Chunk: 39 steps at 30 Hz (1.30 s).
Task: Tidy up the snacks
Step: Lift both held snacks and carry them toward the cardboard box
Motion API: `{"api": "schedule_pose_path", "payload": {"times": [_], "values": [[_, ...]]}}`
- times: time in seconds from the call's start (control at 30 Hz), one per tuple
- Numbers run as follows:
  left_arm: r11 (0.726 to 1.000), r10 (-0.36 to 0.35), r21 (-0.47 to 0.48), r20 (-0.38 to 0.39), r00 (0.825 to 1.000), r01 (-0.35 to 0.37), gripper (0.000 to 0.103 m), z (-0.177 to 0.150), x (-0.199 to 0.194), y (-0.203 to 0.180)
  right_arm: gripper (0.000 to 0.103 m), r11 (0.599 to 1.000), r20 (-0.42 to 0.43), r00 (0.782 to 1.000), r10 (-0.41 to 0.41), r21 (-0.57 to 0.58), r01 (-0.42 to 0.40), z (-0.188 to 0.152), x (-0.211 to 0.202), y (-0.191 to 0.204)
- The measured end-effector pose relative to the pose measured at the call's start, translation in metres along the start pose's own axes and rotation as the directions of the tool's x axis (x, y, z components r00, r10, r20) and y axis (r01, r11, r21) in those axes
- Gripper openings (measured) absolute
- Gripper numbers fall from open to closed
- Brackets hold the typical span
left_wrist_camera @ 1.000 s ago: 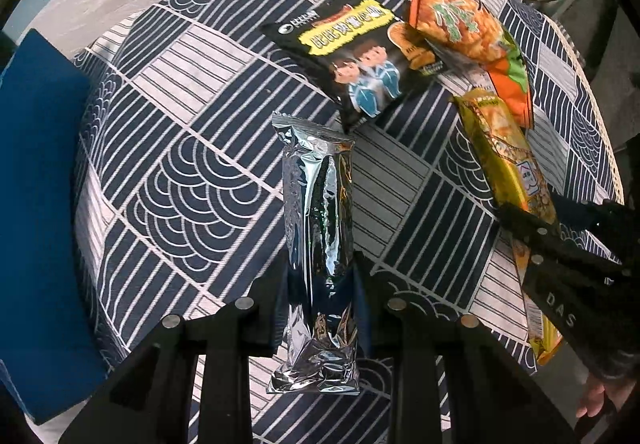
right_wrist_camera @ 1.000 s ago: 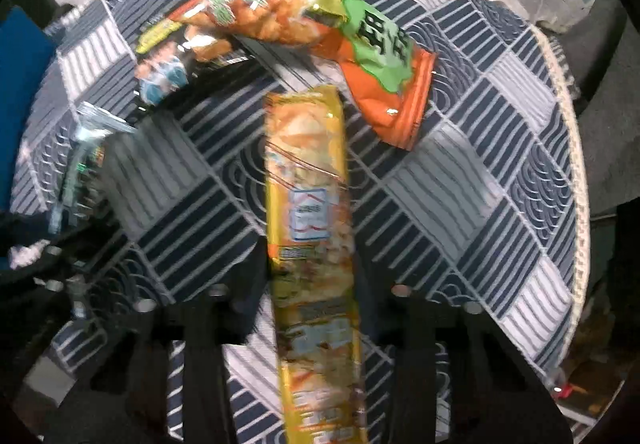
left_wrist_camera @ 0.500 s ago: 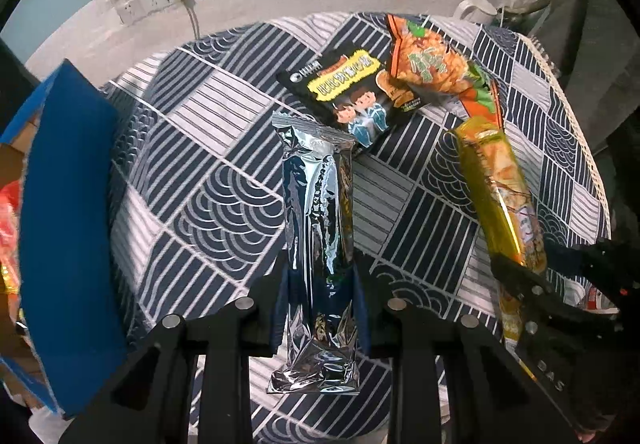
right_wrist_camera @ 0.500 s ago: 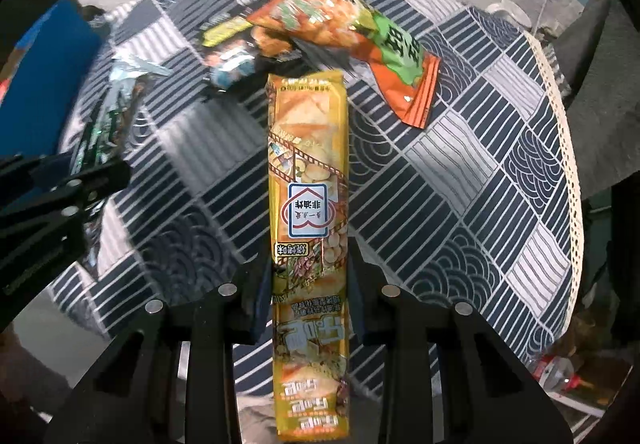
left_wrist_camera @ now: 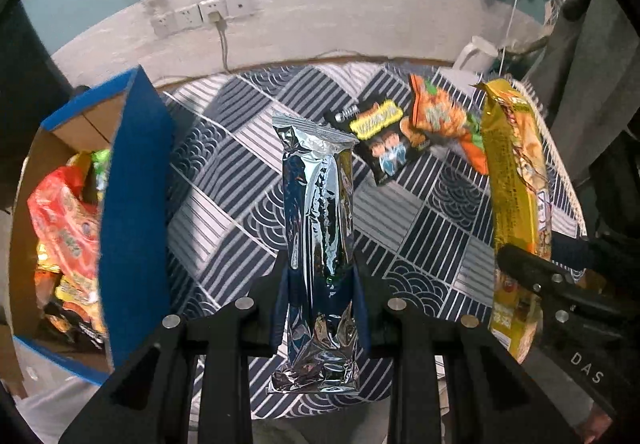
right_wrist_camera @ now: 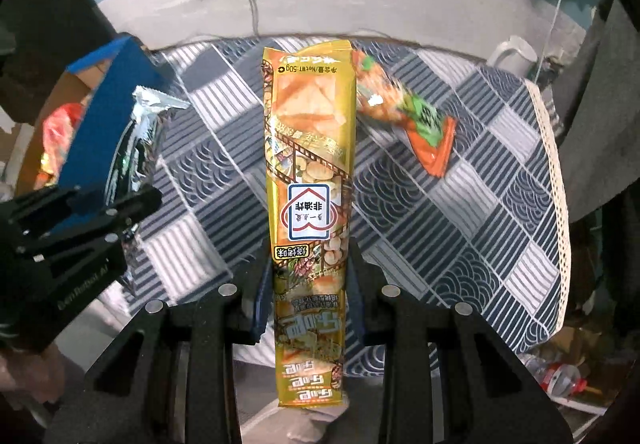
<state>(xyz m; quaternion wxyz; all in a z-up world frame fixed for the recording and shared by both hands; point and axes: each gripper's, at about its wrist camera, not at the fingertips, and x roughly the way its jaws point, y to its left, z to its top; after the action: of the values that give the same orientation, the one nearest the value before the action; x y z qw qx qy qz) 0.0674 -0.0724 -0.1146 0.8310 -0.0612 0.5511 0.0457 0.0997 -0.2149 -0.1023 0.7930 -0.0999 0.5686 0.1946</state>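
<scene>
Snacks are held in both grippers above a table [left_wrist_camera: 432, 228] draped in a navy and white patterned cloth. A long silver foil pack [left_wrist_camera: 318, 220] is pinched near its lower end by the left gripper [left_wrist_camera: 319, 308], its jaws pressed onto the pack's sides, and it stands up along the fingers, clear of the cloth. A long yellow pack [right_wrist_camera: 310, 180] is pinched the same way by the right gripper [right_wrist_camera: 310, 298], whose jaws are clamped on its lower part; its sealed top points toward the wall. Both packs are seen side by side, apart from each other. Two more snacks are left lying on the cloth at the far side: a black bag [left_wrist_camera: 382, 134] and an orange bag [left_wrist_camera: 442, 120], overlapping at their edges. A blue cardboard box [left_wrist_camera: 132, 212] stands at the table's left edge, open, with several bright snack bags inside. A white mug [right_wrist_camera: 514, 56] is seen at the far right corner, and wall sockets [left_wrist_camera: 204, 14] with a plugged cable are set behind the table.
</scene>
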Motion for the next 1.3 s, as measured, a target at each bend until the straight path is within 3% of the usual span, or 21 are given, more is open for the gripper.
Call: {"api": "schedule_pose_path", "payload": {"times": [0.47, 0.8, 1.3], "values": [[0.997, 0.013, -0.082, 0.085, 0.996, -0.006, 0.028, 0.004, -0.038, 0.058, 0.03, 0.995, 0.078, 0.995, 0.06, -0.081, -0.053, 0.034, -0.029, 0.064], [0.985, 0.047, -0.168, 0.126, 0.991, -0.026, 0.028, 0.004, -0.06, 0.115, 0.03, 0.985, 0.083, 0.991, 0.107, -0.142, -0.094, 0.059, -0.033, 0.119], [0.945, 0.174, -0.304, 0.142, 0.974, -0.124, 0.028, -0.011, -0.072, 0.215, 0.03, 0.959, 0.029, 0.986, 0.162, -0.24, -0.151, 0.094, -0.008, 0.218]]}}
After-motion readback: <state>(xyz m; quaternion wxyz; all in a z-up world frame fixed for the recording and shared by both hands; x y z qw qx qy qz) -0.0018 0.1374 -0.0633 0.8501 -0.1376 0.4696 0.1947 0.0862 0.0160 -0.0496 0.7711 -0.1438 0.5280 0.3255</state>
